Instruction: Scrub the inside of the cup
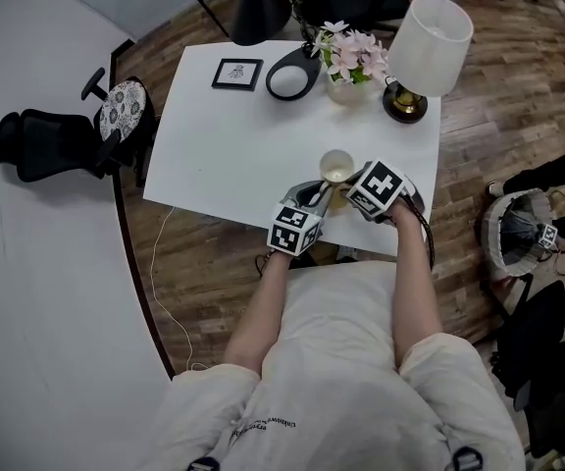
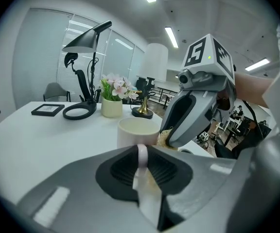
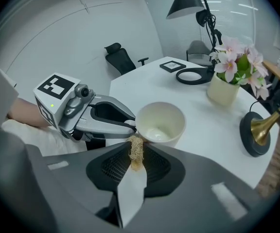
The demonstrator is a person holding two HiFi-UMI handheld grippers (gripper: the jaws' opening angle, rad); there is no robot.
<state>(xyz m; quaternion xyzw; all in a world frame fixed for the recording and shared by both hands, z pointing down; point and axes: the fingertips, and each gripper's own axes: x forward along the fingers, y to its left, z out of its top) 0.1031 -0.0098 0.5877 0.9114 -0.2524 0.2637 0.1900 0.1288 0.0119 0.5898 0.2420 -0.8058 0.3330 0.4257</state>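
Note:
A cream cup (image 1: 336, 167) stands near the front edge of the white table (image 1: 224, 145). My left gripper (image 1: 315, 199) is shut on the cup's pale handle (image 2: 142, 154), and the cup (image 2: 137, 129) rises just beyond its jaws. My right gripper (image 3: 135, 158) is shut on a tan fibrous scrubber (image 3: 136, 150). The scrubber's tip sits at the near rim of the cup (image 3: 161, 122), outside the bowl. Pale residue lies at the bottom of the cup. In the head view the right gripper (image 1: 350, 188) is just right of the cup. Both grippers nearly touch beside it.
At the back of the table stand a black desk lamp with a ring base (image 1: 292, 78), a framed picture (image 1: 236, 73), a pot of pink flowers (image 1: 346, 67) and a white-shaded lamp (image 1: 430, 32). A black office chair (image 1: 57, 140) is left, a bin (image 1: 518, 234) right.

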